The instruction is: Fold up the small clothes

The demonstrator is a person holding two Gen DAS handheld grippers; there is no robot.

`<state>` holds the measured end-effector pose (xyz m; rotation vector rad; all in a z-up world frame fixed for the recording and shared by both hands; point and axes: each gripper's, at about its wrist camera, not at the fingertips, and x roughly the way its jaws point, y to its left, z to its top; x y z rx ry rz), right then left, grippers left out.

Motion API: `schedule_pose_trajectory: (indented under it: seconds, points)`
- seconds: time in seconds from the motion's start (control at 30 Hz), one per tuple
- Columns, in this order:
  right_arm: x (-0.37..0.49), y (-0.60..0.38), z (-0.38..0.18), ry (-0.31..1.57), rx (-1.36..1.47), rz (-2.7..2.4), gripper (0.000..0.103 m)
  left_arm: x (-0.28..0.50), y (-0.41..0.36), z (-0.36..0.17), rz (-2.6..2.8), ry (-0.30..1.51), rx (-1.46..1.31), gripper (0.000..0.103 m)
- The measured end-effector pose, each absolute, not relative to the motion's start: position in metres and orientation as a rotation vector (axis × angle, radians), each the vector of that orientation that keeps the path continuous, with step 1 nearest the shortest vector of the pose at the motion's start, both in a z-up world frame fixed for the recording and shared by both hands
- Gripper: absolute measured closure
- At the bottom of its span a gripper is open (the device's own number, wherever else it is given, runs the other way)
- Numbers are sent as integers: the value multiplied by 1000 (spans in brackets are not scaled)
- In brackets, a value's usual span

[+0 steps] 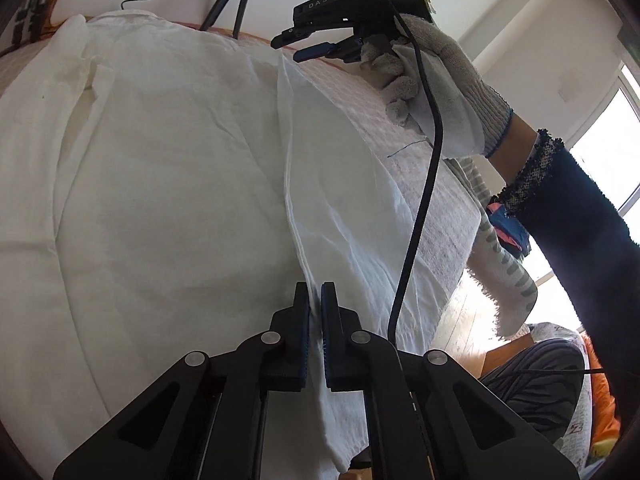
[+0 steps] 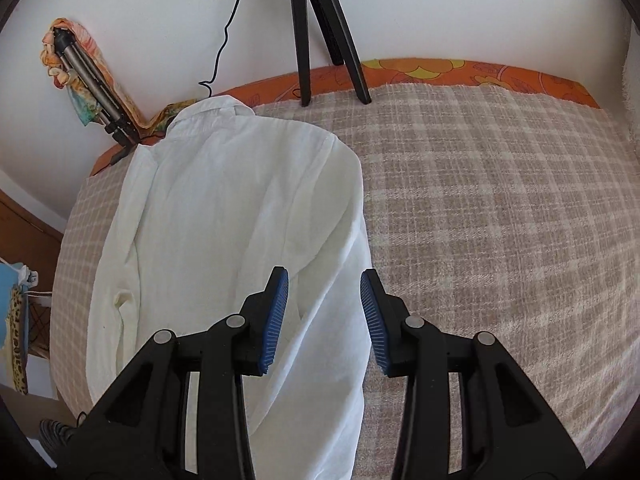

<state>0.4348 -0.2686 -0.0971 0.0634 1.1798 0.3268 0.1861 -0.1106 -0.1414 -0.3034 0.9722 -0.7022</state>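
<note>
A white collared shirt [image 2: 224,216] lies on a checked beige bedcover [image 2: 500,208], collar toward the wall, its right side folded over. In the left wrist view the same shirt [image 1: 160,184] fills the frame. My left gripper [image 1: 315,300] is shut on a raised edge of the shirt near its hem. My right gripper [image 2: 324,308] is open and empty above the shirt's folded right edge. It also shows in the left wrist view [image 1: 308,46], held by a gloved hand over the far end of the raised fold.
A black tripod [image 2: 320,32] stands at the wall behind the bed, with a black cable [image 2: 228,28] beside it. A second tripod wrapped in patterned cloth [image 2: 84,80] leans at the back left. A striped sock [image 1: 500,264] hangs at the right bed edge. An orange border [image 2: 440,70] edges the bed.
</note>
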Motion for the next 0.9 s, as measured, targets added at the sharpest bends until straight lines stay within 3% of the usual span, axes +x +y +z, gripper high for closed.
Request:
schedule_pose_trajectory:
  seconds: [0.07,0.13,0.17,0.57,0.8,0.83,0.9]
  points:
    - [444,-263,-107,1203,32,291,65,187,-110,-140,-711,970,-312,100]
    - [450,-261,-114,1221,27,269,92,187,-110,-139,-715,967,-315,100]
    - [452,-260,-117,1231,21,266,97,187,-110,-138,-718,965,-317,101]
    - [430,-203,-57,1066,-95,396,99,159,-95,-124,-744,935,-370,102]
    - [435,-139,-101,1142,-200,446,99,153,-85,-131,-708,952,-393,102]
    - [438,-137,-112,1168,-201,437,97,153,-85,-133,-701,954,-385,102]
    - [441,-138,-129,1214,-208,408,83,154,-85,-136,-694,966,-365,102]
